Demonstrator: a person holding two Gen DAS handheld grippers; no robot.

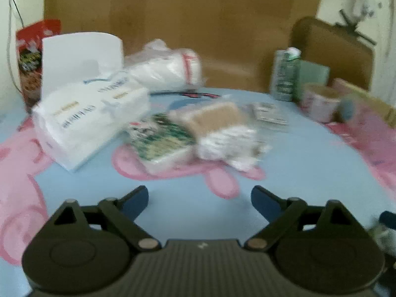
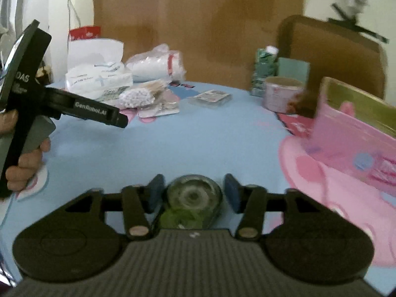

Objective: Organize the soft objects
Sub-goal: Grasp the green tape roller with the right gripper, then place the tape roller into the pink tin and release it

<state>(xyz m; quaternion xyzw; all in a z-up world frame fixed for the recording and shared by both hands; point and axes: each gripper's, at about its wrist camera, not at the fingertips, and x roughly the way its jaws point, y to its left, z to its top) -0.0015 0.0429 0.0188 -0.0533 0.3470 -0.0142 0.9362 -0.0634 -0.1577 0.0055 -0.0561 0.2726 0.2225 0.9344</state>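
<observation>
My right gripper (image 2: 194, 194) hovers low over the blue cloth with a round clear container with green inside (image 2: 194, 198) between its blue pads. A thin gap shows on each side, so the jaws stand open around it. My left gripper (image 1: 199, 198) is open and empty, short of a heap of soft packs: white tissue packs (image 1: 91, 123), a green patterned pack (image 1: 160, 138), a bag of cotton swabs (image 1: 222, 131) and a clear bag of white pads (image 1: 168, 71). In the right wrist view a hand holds the left gripper (image 2: 121, 121) at the left.
A white paper bag (image 1: 79, 54) and a red bag (image 1: 29, 57) stand at the back left. A green carton (image 2: 264, 69), a pink cup (image 2: 282, 94) and an open pink box (image 2: 351, 133) stand at the right. A small flat packet (image 2: 210, 97) lies mid-table.
</observation>
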